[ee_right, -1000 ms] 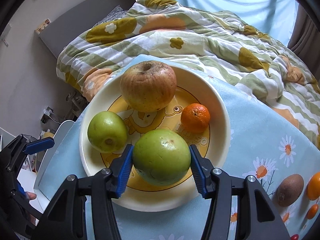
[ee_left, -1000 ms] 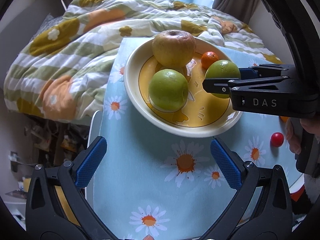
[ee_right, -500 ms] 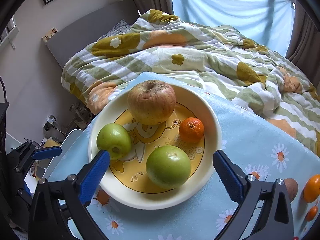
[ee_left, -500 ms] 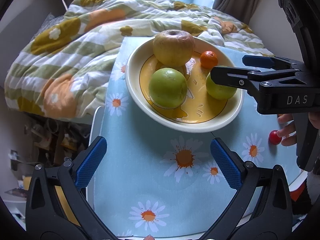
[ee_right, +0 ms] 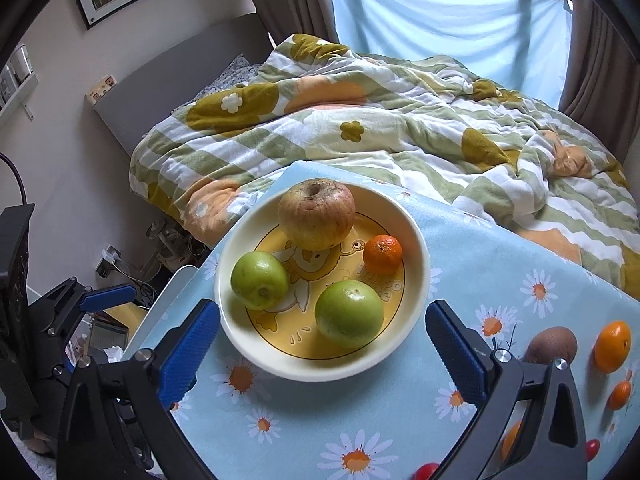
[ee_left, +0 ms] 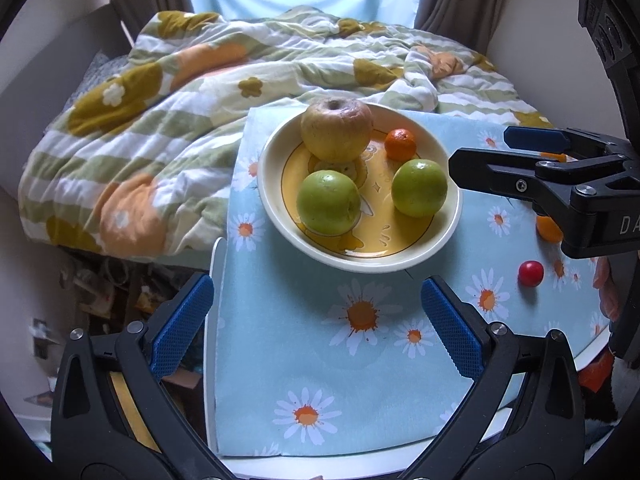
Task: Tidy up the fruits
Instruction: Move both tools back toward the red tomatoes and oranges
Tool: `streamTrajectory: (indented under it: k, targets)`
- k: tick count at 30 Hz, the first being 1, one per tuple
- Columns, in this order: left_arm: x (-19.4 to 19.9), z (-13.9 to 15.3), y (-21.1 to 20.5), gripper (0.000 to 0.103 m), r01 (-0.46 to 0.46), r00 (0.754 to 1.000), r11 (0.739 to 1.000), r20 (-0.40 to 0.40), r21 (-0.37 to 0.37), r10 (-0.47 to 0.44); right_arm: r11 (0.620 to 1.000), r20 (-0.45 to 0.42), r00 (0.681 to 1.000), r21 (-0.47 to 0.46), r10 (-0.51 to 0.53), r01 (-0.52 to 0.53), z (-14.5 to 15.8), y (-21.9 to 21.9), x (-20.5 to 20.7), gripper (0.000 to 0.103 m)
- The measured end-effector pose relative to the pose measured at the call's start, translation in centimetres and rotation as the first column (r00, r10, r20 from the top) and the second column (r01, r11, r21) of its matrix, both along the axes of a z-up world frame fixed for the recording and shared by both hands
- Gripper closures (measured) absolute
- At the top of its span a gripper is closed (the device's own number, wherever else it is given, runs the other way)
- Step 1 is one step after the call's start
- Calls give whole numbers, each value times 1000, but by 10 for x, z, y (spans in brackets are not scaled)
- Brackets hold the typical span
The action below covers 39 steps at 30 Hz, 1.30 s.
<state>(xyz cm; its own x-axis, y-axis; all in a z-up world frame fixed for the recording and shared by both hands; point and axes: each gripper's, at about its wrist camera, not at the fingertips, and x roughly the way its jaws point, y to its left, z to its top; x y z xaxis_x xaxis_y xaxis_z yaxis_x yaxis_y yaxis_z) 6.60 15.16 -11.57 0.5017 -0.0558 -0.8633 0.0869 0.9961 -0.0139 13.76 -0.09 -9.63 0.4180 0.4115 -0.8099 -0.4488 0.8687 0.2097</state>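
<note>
In the right wrist view, the right gripper [ee_right: 322, 338], black with blue ribbed pads, hangs with its jaws spread wide and nothing between them, the pads flanking the near rim of the cream bowl with a yellow cartoon centre [ee_right: 416, 252], which sits on a light blue daisy-print tablecloth [ee_right: 500, 264]. Nearest the fingers, at about 12 o'clock from the gripper, lies the larger round green apple [ee_right: 349, 313], loose in the bowl and touching neither pad. At 10 o'clock from it sits a second green apple [ee_right: 259, 280], at 1 o'clock a small orange mandarin [ee_right: 383, 255], and farthest, at the bowl's far side, a big russet yellow-red apple [ee_right: 316, 214]. Outside the bowl at 3 o'clock lie a brown kiwi [ee_right: 552, 345] and an orange citrus fruit [ee_right: 612, 346], with a smaller one [ee_right: 619, 395] closer in. In the left wrist view, the left gripper [ee_left: 316, 316], likewise gaping and empty, hovers over bare cloth short of the bowl, with a small red cherry tomato [ee_left: 531, 274] off at 2 o'clock. Beyond the table spreads a rumpled green-striped floral quilt [ee_right: 360, 120] on the bed.
</note>
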Motion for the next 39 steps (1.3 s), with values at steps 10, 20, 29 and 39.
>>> streamTrajectory:
  k: [10, 20, 29, 39]
  targets:
    - [-1, 38, -31, 0, 104, 991, 994, 85, -30, -101, 988, 54, 987, -17, -150, 151, 44, -51, -35, 0]
    - [-7, 56, -95, 0, 154, 980, 988, 131, -30, -149, 956, 115, 949, 3, -293, 294, 65, -128, -66, 0]
    - [-20, 36, -169, 0, 103, 992, 993, 82, -48, -99, 952, 97, 949, -42, -299, 304, 49, -208, -81, 0]
    - [-21, -7, -224, 0, -9, 999, 998, 31, -63, 11, 970, 18, 973, -78, -229, 229, -3, -269, -81, 0]
